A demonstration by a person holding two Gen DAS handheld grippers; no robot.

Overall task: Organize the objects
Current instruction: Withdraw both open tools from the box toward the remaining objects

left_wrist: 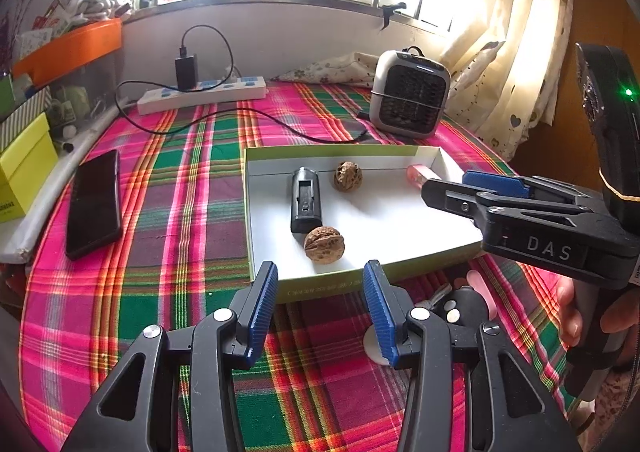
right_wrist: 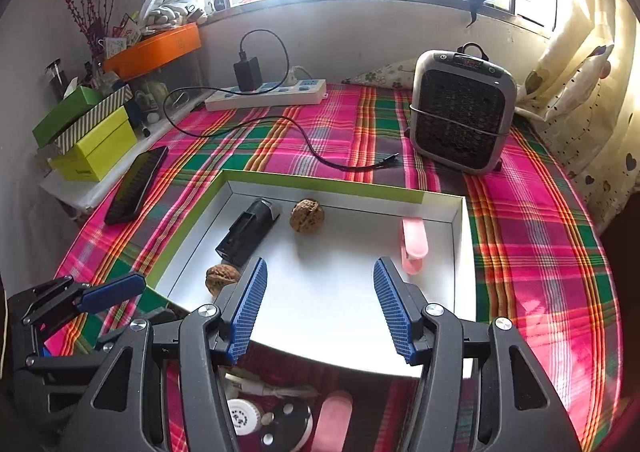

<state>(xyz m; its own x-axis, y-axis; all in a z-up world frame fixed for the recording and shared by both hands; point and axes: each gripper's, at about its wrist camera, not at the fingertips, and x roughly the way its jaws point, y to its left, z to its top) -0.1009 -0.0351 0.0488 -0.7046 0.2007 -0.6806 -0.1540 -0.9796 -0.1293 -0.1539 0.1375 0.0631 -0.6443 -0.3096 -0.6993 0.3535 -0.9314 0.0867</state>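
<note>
Both tools are hovering with jaws apart, gripping nothing: the left tool (left_wrist: 320,308) at lower centre of its view, the right tool (right_wrist: 320,308) likewise. The tray (left_wrist: 400,150) is sitting mid-frame on the plaid tabletop (left_wrist: 180,192), holding two walnuts (left_wrist: 324,245), a black cartridge (left_wrist: 306,200) and a pink clip (right_wrist: 414,242).

Pink clip (left_wrist: 420,175) partly behind right tool (left_wrist: 448,188), key fob (right_wrist: 290,422) cut off below, window glare
</note>
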